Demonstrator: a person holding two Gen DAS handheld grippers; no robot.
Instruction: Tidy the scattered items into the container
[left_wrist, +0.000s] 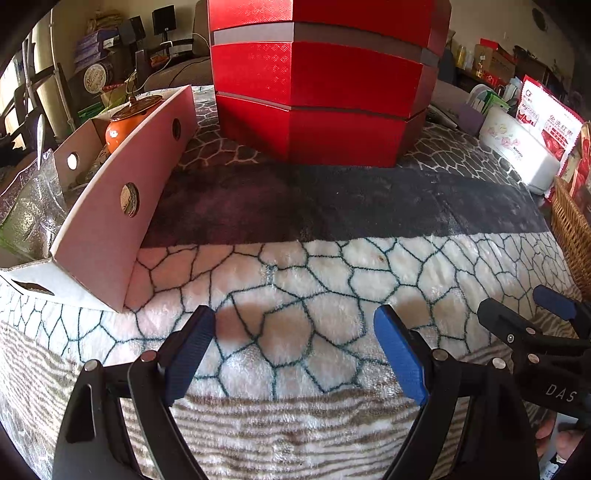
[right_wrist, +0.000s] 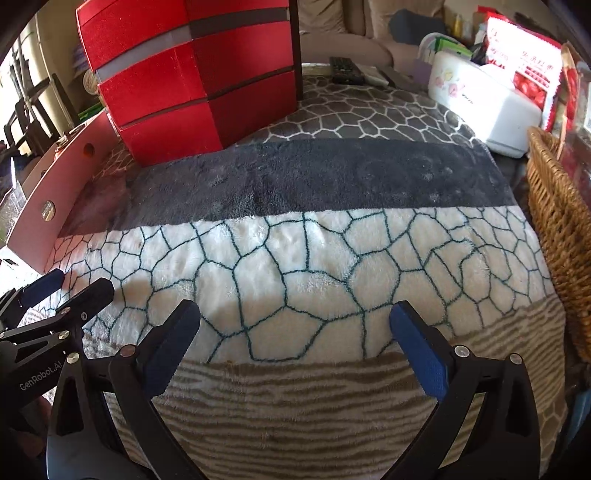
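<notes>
My left gripper (left_wrist: 295, 347) and right gripper (right_wrist: 295, 343) gape empty; blanket (left_wrist: 332, 280) bare, jar (left_wrist: 125, 125) boxed upper left—seems finished.

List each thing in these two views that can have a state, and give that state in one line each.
left gripper: open, nothing between its fingers
right gripper: open, nothing between its fingers
red box: closed, upright on the blanket
cardboard box: open-topped, orange jar inside
orange jar: lid on, upright
wicker basket: contents hidden
</notes>
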